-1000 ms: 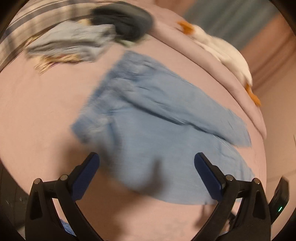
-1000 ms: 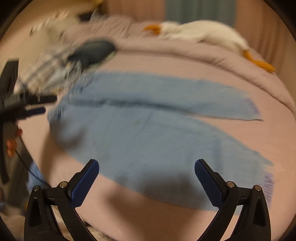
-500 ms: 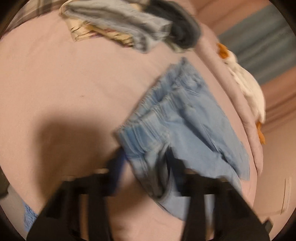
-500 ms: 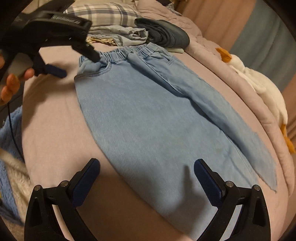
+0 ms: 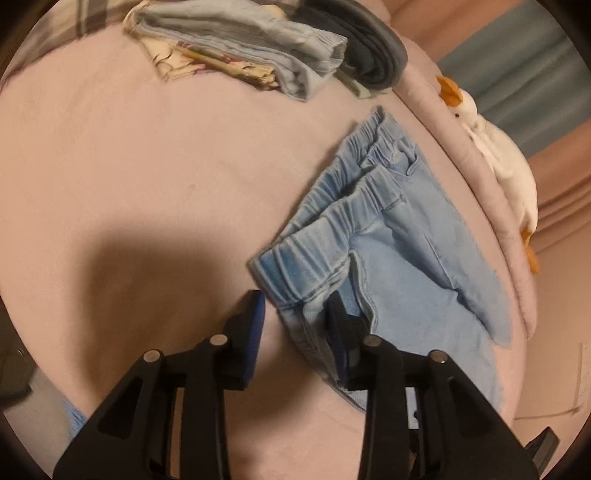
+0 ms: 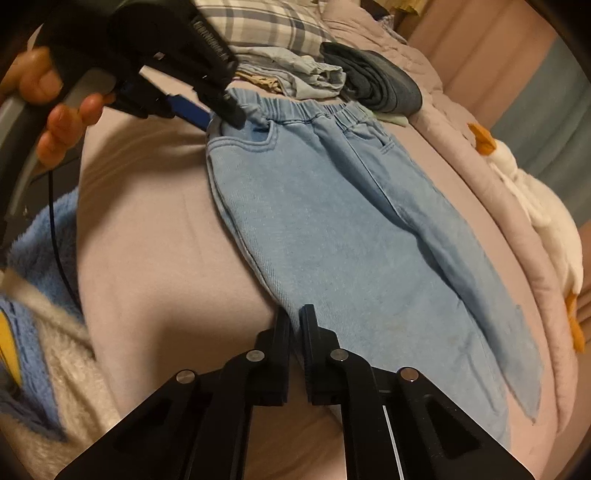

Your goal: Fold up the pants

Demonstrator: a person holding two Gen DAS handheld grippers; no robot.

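Light blue denim pants (image 6: 332, 229) lie flat on the pink bed, elastic waistband far, legs running to the near right. In the left wrist view the pants (image 5: 399, 258) have their waistband corner between the fingers of my left gripper (image 5: 295, 314), which is partly closed around it. The right wrist view shows the left gripper (image 6: 218, 110) at that waistband corner. My right gripper (image 6: 295, 317) is shut on the near side edge of the pants leg.
Folded clothes (image 5: 258, 62) and a dark folded garment (image 6: 373, 81) are stacked beyond the waistband. A white plush goose (image 6: 535, 206) lies along the rolled pink duvet at right. A plaid pillow (image 6: 258, 22) is at the back; a blue fluffy item (image 6: 40, 236) hangs at left.
Both grippers moved down onto the pants. The left closed around the waistband corner; the right went from wide open to shut on the leg's side edge.
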